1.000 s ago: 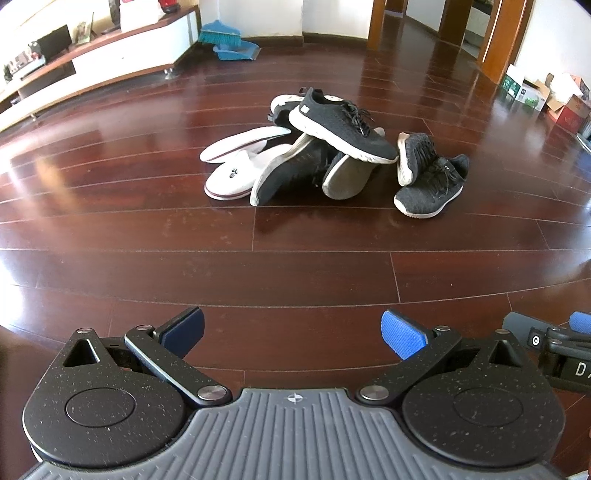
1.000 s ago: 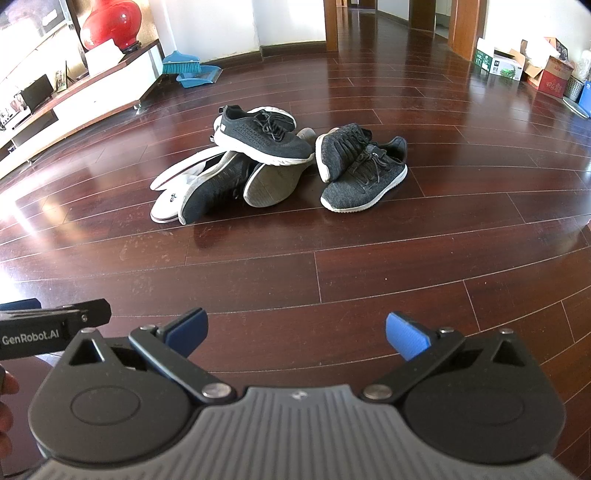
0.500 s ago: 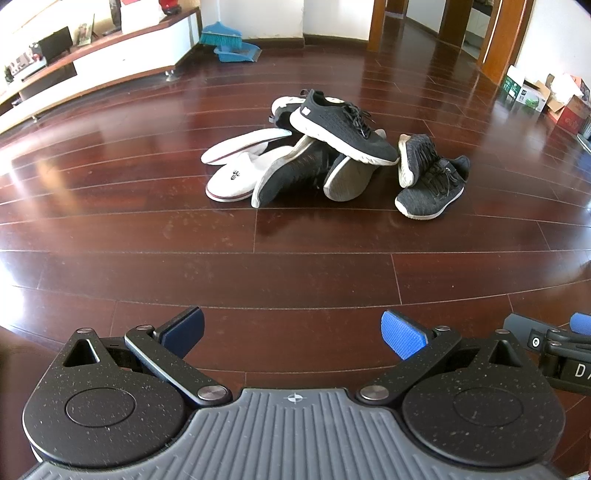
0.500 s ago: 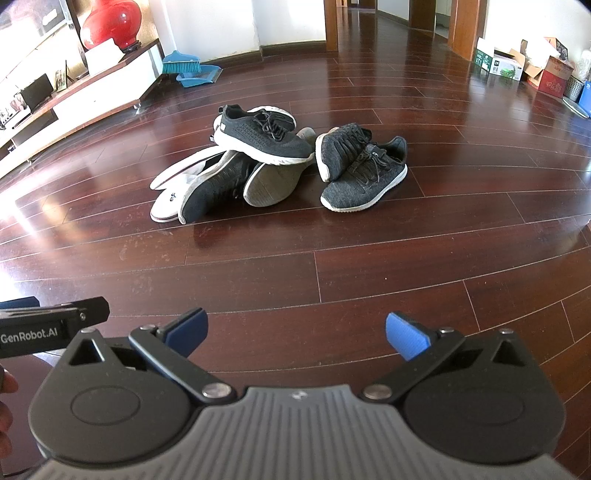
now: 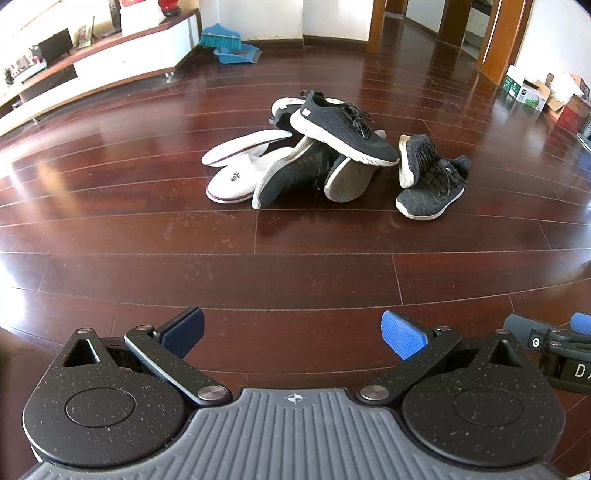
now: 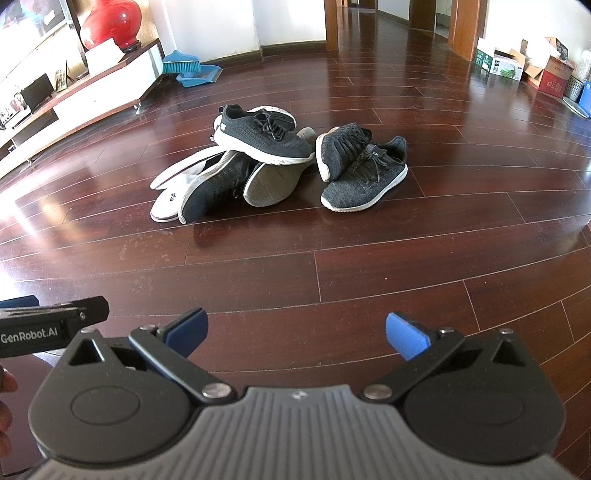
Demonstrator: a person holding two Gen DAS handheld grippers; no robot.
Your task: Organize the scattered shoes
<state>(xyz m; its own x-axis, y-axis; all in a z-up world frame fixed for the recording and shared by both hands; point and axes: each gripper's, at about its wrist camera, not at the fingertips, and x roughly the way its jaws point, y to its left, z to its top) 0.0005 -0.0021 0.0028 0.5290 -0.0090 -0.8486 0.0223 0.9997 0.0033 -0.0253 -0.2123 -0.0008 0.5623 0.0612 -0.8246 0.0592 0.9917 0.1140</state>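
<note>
A heap of shoes lies on the dark wooden floor [image 5: 147,236] ahead. A black sneaker with a white sole [image 5: 343,129] [image 6: 264,138] rests on top of two tipped dark shoes [image 5: 295,171] [image 6: 216,186]. Two white slippers [image 5: 236,179] [image 6: 168,201] lie at the heap's left. A pair of grey knit sneakers [image 5: 432,184] [image 6: 364,173] sits at its right, one leaning on the other. My left gripper [image 5: 291,328] and right gripper [image 6: 295,330] both stand open and empty, well short of the heap.
A low white cabinet [image 5: 92,70] [image 6: 74,96] runs along the left wall, with a red vase [image 6: 110,22] on it. A blue broom and dustpan [image 5: 229,46] [image 6: 188,68] lie by the far wall. Cardboard boxes [image 5: 543,96] [image 6: 524,66] stand at the right. Doorways open at the back.
The left wrist view has tilted slightly, so the heap sits a little lower in the frame. Both grippers stay open; the shoes have not moved.
</note>
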